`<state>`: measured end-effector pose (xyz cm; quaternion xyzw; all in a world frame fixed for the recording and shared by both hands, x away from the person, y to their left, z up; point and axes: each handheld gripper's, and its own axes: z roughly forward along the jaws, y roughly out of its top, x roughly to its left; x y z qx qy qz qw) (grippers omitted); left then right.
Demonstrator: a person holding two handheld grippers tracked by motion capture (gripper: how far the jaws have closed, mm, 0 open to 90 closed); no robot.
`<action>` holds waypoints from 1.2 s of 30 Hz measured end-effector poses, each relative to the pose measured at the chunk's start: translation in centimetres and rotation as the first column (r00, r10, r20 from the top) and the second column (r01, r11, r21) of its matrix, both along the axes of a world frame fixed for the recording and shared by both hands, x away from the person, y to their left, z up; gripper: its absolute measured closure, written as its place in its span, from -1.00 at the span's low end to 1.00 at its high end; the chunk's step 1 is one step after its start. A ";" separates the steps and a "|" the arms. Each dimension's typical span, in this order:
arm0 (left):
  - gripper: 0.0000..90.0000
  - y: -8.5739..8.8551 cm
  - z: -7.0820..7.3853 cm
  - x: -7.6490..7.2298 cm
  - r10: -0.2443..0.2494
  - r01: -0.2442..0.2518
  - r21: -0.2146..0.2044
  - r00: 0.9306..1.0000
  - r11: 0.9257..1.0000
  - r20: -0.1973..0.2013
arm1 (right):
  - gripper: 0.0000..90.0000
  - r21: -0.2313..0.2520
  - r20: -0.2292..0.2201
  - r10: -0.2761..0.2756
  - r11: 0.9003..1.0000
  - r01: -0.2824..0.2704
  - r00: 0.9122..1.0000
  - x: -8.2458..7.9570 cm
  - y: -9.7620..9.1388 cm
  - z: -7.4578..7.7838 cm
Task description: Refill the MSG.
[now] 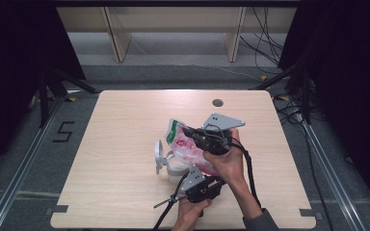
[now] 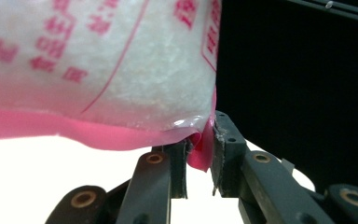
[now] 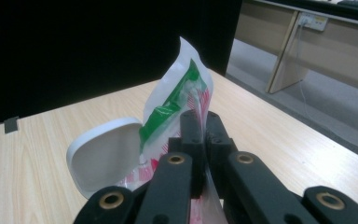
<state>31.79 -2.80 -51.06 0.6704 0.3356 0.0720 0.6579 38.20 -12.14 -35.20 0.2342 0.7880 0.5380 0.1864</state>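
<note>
A clear bag (image 1: 184, 144) of white grains with pink and green print hangs tilted above the middle of the table. My right gripper (image 1: 189, 131) is shut on the bag's upper part, and its jaws (image 3: 200, 119) press together on the film below the green band (image 3: 177, 98). From below, my left gripper (image 1: 196, 171) pinches the bag's pink bottom corner (image 2: 200, 151) between its pads. The grain-filled body (image 2: 98, 70) bulges above that corner. A white container (image 1: 173, 167) stands under the bag with its lid (image 3: 105, 154) swung up.
The light wooden table (image 1: 125, 125) has a round cable hole (image 1: 217, 102) near its far edge. Beyond it stand wooden furniture legs (image 1: 118, 38). Cables (image 1: 289, 108) lie on the floor at the right, and a tripod leg (image 1: 43, 96) stands at the left.
</note>
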 end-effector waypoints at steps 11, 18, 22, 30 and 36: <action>0.61 0.5 -0.1 -0.1 -0.006 0.006 0.001 0.999 1.000 -0.041 | 1.00 0.058 0.027 -0.013 0.998 0.012 1.000 -0.4 -1.8 0.9; 0.56 0.9 -0.2 -0.2 -0.006 0.006 0.003 0.999 1.000 -0.041 | 1.00 0.108 -0.013 0.012 0.994 -0.011 1.000 -0.5 -2.8 1.1; 0.51 1.2 -0.3 0.0 -0.010 0.011 0.030 0.999 0.999 -0.032 | 1.00 0.126 -0.025 0.003 0.992 0.000 1.000 -0.6 -3.2 1.2; 0.49 1.3 -0.3 0.1 -0.012 0.013 0.054 0.999 0.998 -0.032 | 1.00 0.164 -0.025 0.017 0.986 -0.013 1.000 -0.8 -4.4 1.1; 0.44 1.1 -0.3 0.0 -0.014 0.016 0.072 0.999 0.997 -0.038 | 1.00 0.214 -0.047 0.023 0.977 -0.012 0.999 -1.2 -5.8 1.0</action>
